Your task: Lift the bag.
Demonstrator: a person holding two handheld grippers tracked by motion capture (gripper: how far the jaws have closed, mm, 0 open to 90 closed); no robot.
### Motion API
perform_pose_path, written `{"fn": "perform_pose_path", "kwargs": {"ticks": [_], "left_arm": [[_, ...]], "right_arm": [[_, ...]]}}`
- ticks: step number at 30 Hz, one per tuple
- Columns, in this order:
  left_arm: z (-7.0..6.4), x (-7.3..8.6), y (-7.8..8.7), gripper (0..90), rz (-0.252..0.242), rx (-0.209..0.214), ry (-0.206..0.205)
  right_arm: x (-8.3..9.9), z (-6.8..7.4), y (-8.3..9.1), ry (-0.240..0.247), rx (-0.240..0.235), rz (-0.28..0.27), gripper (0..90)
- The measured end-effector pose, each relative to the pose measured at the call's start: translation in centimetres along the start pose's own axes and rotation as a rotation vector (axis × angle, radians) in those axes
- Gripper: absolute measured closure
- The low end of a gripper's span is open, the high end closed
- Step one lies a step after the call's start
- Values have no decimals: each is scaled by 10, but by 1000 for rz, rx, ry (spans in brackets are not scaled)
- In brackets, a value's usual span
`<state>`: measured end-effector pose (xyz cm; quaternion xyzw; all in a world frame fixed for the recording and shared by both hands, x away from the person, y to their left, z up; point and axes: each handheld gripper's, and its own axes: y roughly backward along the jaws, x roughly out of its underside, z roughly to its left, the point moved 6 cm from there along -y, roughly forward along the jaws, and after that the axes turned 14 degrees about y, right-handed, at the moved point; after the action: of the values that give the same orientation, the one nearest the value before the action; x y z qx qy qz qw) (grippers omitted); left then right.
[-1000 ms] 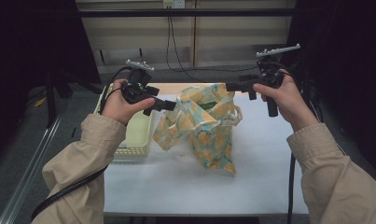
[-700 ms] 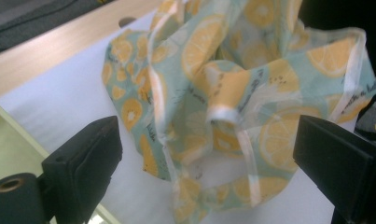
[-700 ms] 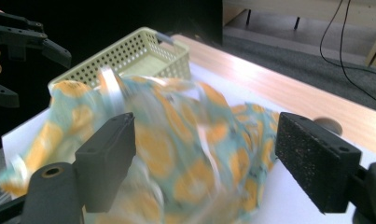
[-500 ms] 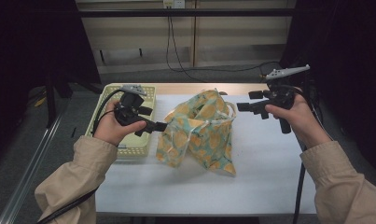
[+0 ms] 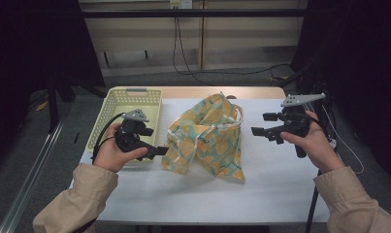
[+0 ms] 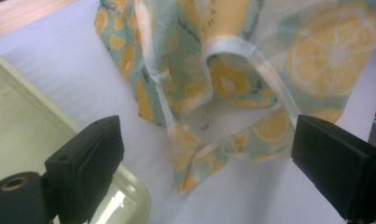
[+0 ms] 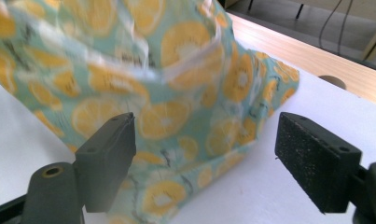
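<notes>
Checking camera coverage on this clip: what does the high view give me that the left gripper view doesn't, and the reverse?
High view alone: both hands, the right gripper apart from the bag, the whole yellow basket, floor cables. Left gripper view alone: its own black jaws spread wide, the bag's pale handle strap looping close up. Shared: the lemon-print bag on the white table beside the basket's edge.

Dim room with dark, nearly black edges; soft overhead light falls evenly on the white worktop (image 5: 280, 184), casting faint shadows. Both gripper views look soft, and the lemon-print cloth bag (image 7: 129, 70) smears with blur.
</notes>
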<state>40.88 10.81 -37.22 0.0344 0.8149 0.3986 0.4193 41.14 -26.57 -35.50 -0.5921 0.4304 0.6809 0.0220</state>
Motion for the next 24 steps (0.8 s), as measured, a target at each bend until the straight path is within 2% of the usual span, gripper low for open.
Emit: {"fn": "perform_pose_path", "kwargs": {"ticks": [2,5,8,9,12,13,16,20,21,22,24], "left_arm": [[0,5,-1,88,-3,-13,2],[-3,14,-2,88,3,5,-4],[-5,23,-3,88,1,-1,-5],[-6,26,-4,88,2,19,-7],[-8,34,-6,88,6,21,-10],[-8,37,-6,88,2,8,-7],[-9,45,-10,88,-1,26,-6],[-12,60,-16,88,17,20,-9],[-13,64,-17,88,25,4,-17],[-14,68,-19,88,28,16,-25],[-14,75,-22,89,25,27,-17]], "right_arm": [[7,4,-1,-3,-3,3,206],[18,9,-3,-8,-7,7,206],[28,17,-5,-3,-19,10,206],[31,19,-6,-2,-22,10,206],[43,27,-8,3,-26,20,206],[46,29,-9,3,-28,23,205],[57,37,-12,3,-38,23,205],[73,47,-17,11,-39,39,205],[78,50,-18,9,-41,44,205],[82,53,-19,11,-46,42,205],[92,59,-20,17,-49,49,204]]}}
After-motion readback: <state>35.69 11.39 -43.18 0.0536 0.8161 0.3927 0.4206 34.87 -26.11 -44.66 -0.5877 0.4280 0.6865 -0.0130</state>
